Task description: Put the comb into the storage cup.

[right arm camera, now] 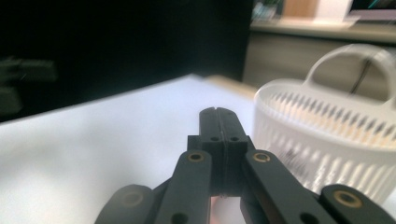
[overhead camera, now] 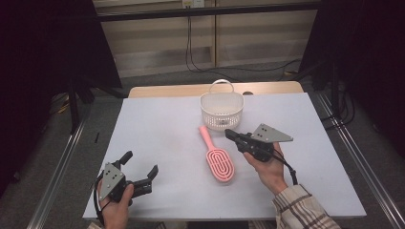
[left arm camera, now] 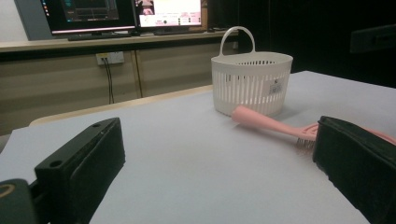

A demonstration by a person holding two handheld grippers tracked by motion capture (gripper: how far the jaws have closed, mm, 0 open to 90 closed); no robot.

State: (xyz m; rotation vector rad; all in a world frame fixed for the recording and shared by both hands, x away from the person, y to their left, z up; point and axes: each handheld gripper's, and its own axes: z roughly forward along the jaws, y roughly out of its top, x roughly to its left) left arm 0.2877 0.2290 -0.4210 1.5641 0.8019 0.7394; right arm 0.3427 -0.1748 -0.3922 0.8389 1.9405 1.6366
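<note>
I'm holding the right tool (overhead camera: 232, 134) w/ jaws pressed together on nothing, above the pink plastic hairbrush (overhead camera: 217, 157) lying on the bench by the white slotted plastic basket (overhead camera: 221, 108); left tool (overhead camera: 141, 169) spread, idling; next, I reckon: reopen, drop onto the handle.

Basket as landmark on the desk

The basket (overhead camera: 222, 110) stands on the desk (overhead camera: 157, 129), toward its far edge and about midway across. The hairbrush (overhead camera: 218, 156) lies flat on the desk just in front of the basket, its handle end nearest the basket's base. The right gripper (overhead camera: 234, 135) sits in front of the basket, just right of the brush handle. The left gripper (overhead camera: 139, 168) is well apart, far to the basket's front left, near the desk's near edge.
</note>
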